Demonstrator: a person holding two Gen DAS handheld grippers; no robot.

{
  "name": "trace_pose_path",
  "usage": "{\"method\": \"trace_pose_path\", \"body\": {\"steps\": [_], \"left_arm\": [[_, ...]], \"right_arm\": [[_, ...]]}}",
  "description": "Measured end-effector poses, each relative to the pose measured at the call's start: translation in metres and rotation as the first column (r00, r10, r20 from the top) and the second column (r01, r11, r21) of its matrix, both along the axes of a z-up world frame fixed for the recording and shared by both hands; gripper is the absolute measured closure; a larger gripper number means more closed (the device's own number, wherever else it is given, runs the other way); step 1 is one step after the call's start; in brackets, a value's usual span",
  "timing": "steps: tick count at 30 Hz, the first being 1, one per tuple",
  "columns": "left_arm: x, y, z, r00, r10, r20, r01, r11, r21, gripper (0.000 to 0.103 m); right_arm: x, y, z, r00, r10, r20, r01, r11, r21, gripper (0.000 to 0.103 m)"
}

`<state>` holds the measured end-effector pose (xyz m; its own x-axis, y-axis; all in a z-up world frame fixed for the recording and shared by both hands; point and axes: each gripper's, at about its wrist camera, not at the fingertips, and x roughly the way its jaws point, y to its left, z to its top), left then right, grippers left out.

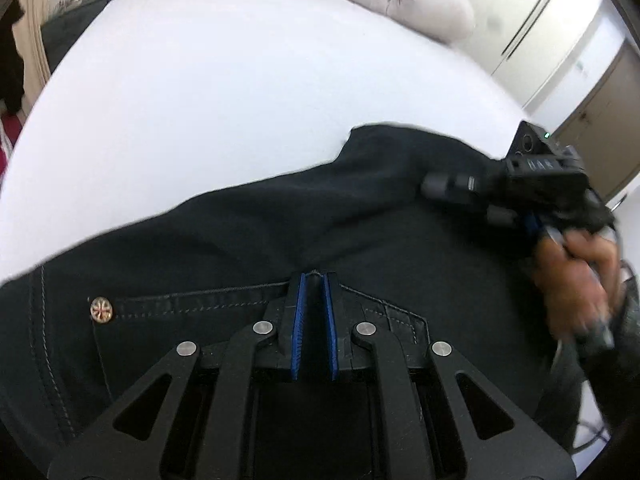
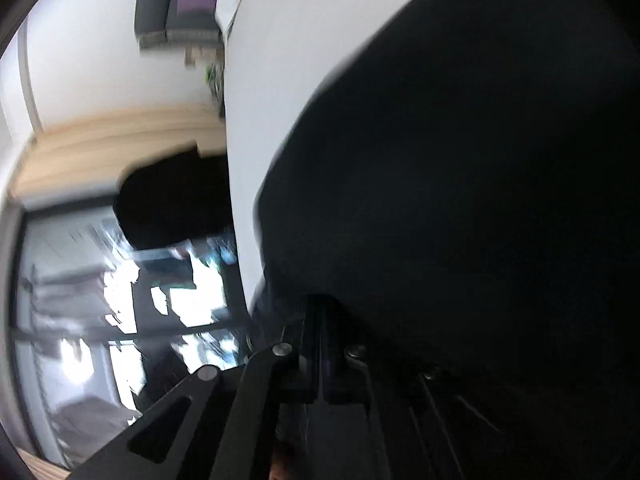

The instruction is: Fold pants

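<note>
Black pants (image 1: 248,240) on white surface (image 1: 200,100), left gripper (image 1: 314,280) clamped on pocket edge, right gripper (image 2: 320,312) fully closed — hold on fabric indeterminate, view blurred.

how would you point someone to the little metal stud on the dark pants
Start at the white bed surface and find the dark navy denim pants spread across its near edge. Follow the stitched pocket seam left from the left tongs to its end: the small round copper-coloured rivet with a cross pattern, the only shiny spot on the fabric.
</note>
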<state>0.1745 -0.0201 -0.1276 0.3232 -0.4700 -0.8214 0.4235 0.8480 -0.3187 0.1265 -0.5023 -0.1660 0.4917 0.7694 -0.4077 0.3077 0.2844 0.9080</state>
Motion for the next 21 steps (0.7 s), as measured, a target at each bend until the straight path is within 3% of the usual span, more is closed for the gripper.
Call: {"method": "trace_pose_path", "body": {"steps": [3, 5, 7, 9, 10, 12, 14, 16, 19, 21], "left_arm": [[0.0, 0.006, -0.001, 1.0, 0.0, 0.002, 0.0, 0.999, -0.032, 0.094], [0.002, 0.01, -0.001, 1.0, 0.002, -0.003, -0.002, 0.999, -0.049, 0.094], [0.003, 0.011, -0.001, 1.0, 0.006, -0.002, -0.006, 0.999, -0.05, 0.094], [0.002, 0.009, 0.003, 1.0, 0.013, 0.012, -0.012, 1.0, -0.022, 0.094], [-0.001, 0.005, 0.006, 0.999, 0.021, 0.026, -0.021, 1.0, 0.002, 0.094], [-0.008, -0.006, 0.022, 0.997, 0.036, 0.062, -0.036, 0.999, 0.006, 0.094], [-0.019, -0.028, 0.036, 0.996, -0.002, 0.091, 0.005, 0.999, -0.034, 0.094], [-0.021, -0.053, 0.037, 0.992, -0.061, 0.109, 0.062, 0.998, -0.006, 0.094], [-0.022, -0.077, 0.018, 0.989, -0.13, 0.07, 0.127, 0.991, 0.041, 0.094], [-0.02, -0.074, 0.003, 0.993, -0.116, 0.032, 0.114, 0.993, 0.043, 0.094]], "right_arm": [[-0.014, -0.074, 0.007, 0.977, -0.21, 0.041, 0.214, 0.968, -0.133, 0.103], [-0.033, -0.132, 0.005, 0.924, -0.382, 0.018, 0.38, 0.913, -0.147, 0.103], [-0.051, -0.177, 0.029, 0.864, -0.503, 0.021, 0.483, 0.818, -0.313, 0.103], [-0.066, -0.196, 0.054, 0.844, -0.533, 0.059, 0.521, 0.788, -0.328, 0.097], [-0.072, -0.197, 0.065, 0.847, -0.523, 0.09, 0.524, 0.795, -0.305, 0.097], [-0.087, -0.175, 0.091, 0.89, -0.43, 0.152, 0.456, 0.851, -0.262, 0.097], [-0.1, -0.13, 0.094, 0.939, -0.298, 0.172, 0.327, 0.929, -0.172, 0.097], [-0.108, -0.076, 0.08, 0.976, -0.17, 0.136, 0.187, 0.974, -0.13, 0.097], [-0.114, -0.035, 0.044, 0.997, -0.063, 0.048, 0.068, 0.991, -0.111, 0.099], [-0.114, -0.045, 0.028, 0.994, -0.104, 0.041, 0.107, 0.99, -0.086, 0.103]]}}
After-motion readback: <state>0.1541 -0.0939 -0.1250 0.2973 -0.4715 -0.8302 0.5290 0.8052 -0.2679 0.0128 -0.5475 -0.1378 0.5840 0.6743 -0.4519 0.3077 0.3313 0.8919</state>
